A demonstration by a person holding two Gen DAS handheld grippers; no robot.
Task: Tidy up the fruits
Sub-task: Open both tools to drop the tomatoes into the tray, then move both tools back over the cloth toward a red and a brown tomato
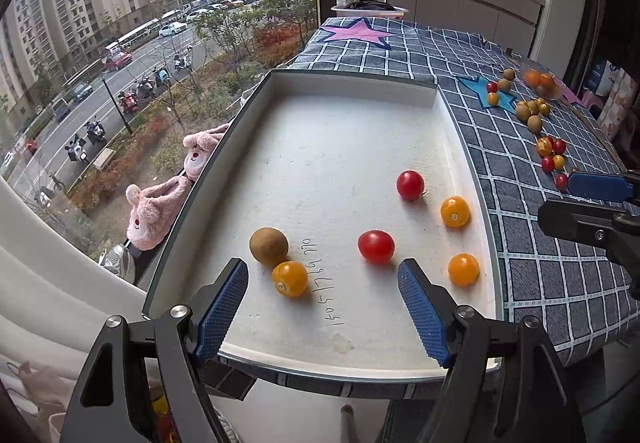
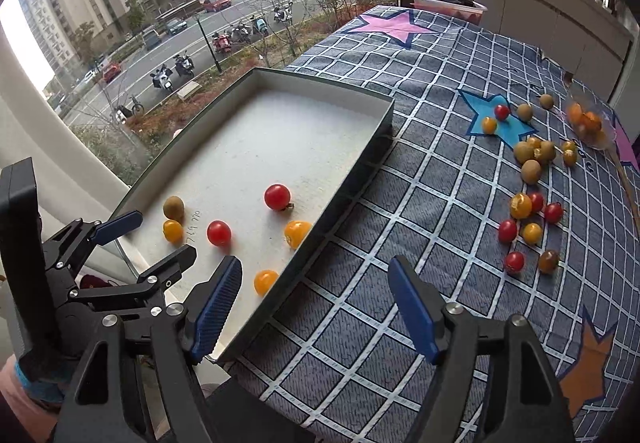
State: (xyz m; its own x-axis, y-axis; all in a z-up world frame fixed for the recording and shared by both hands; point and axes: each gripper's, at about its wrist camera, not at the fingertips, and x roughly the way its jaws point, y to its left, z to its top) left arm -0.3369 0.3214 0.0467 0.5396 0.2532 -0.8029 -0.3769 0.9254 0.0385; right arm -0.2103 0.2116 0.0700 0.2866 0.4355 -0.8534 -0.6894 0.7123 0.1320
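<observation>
**Six fruits in the tray, both tongs empty**

A table under a blue checked cloth (image 2: 400, 203) stands against the window. At its window-side edge lies a shallow white tray (image 1: 352, 83). More fruit lies scattered on the cloth (image 2: 528, 211) toward the table's right edge, well apart from the tray.

The left gripper (image 1: 322, 295) hangs over the tray's near edge, jaws spread wide with nothing between the pads. The right gripper (image 2: 316, 293) hovers over the tray's near right corner and the cloth beside it, equally wide and empty.

In the tray's near half sit a brown kiwi-like fruit (image 1: 269, 246) touching a yellow tomato (image 1: 290, 278), two red tomatoes (image 1: 376, 246) (image 1: 410, 185), and two more yellow ones (image 1: 455, 211) (image 1: 463, 269) along the right wall.
</observation>
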